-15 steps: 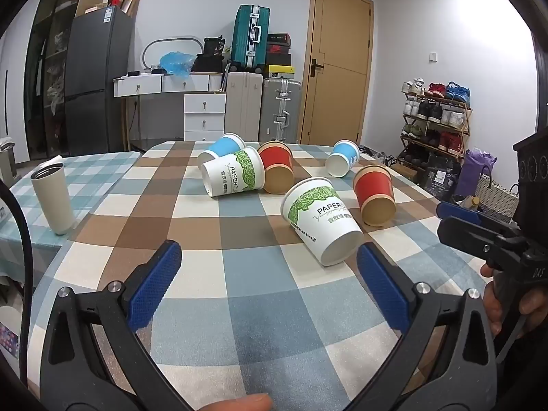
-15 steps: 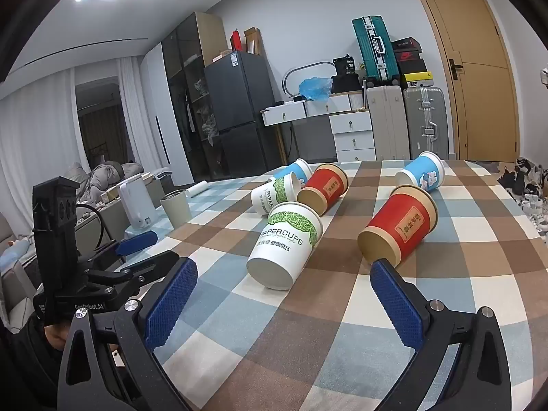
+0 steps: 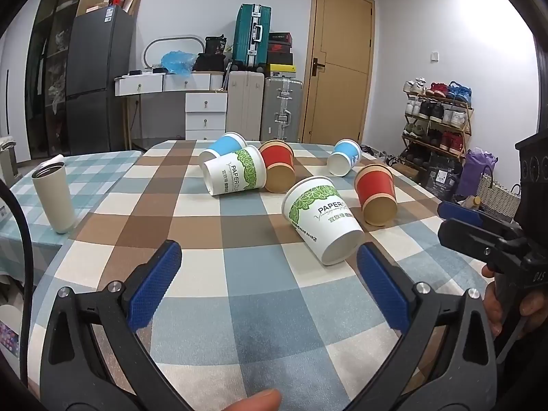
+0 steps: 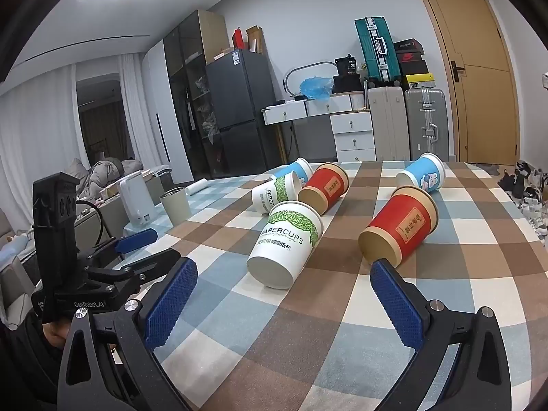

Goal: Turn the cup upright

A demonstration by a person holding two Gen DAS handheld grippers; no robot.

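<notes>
Our wide-open, empty left gripper and right gripper have edged nearer the tipped white cup, so grasping comes next.

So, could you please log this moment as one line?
left gripper: open | right gripper: open | six cups: lying down | nearest white cup: untouched

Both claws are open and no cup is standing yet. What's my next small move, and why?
Probably ease the right claw forward to straddle the nearest white cup. It lies on its side with its base toward that claw, nearly centred between the open jaws, and nothing is gripped yet. The left claw sits off to its side.
</notes>
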